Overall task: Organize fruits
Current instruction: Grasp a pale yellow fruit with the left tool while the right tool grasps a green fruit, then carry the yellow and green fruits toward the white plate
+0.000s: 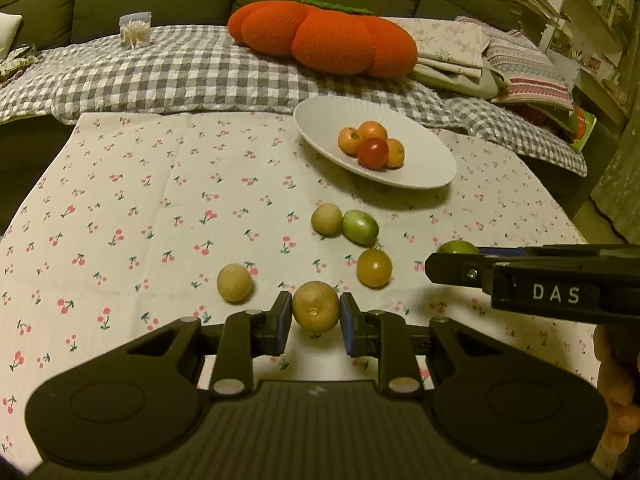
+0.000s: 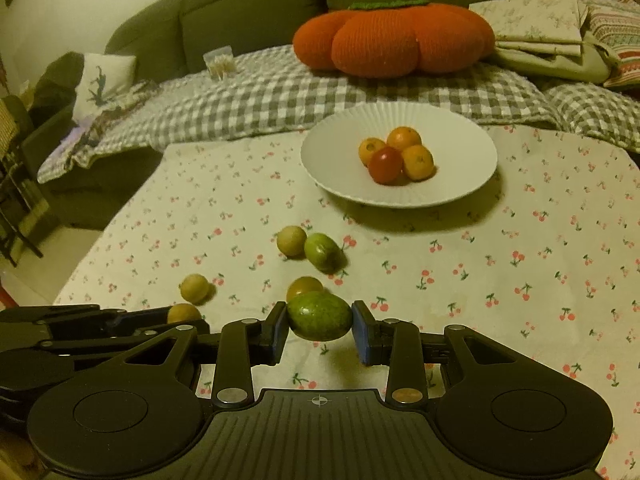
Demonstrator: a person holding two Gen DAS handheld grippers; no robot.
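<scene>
My left gripper (image 1: 316, 309) is shut on a round yellow-brown fruit (image 1: 316, 305), held low over the cherry-print cloth (image 1: 160, 220). My right gripper (image 2: 320, 320) is shut on a green oval fruit (image 2: 320, 315), slightly above the cloth. A white ribbed plate (image 2: 340, 160) at the far side holds three orange fruits (image 2: 404, 138) and a red tomato (image 2: 385, 165). Loose on the cloth lie two tan round fruits (image 2: 291, 241) (image 2: 194, 289), another green fruit (image 2: 324, 253) and a yellowish tomato (image 2: 303, 287). Each gripper shows at the edge of the other's view, the right gripper (image 1: 434, 268) and the left gripper (image 2: 188, 320).
Behind the table is a sofa with a grey checked blanket (image 1: 180, 68), an orange pumpkin cushion (image 1: 328, 36) and folded linens (image 1: 460, 52). A small clear box (image 1: 136, 28) stands on the blanket. A person's hand (image 1: 616, 392) holds the right tool.
</scene>
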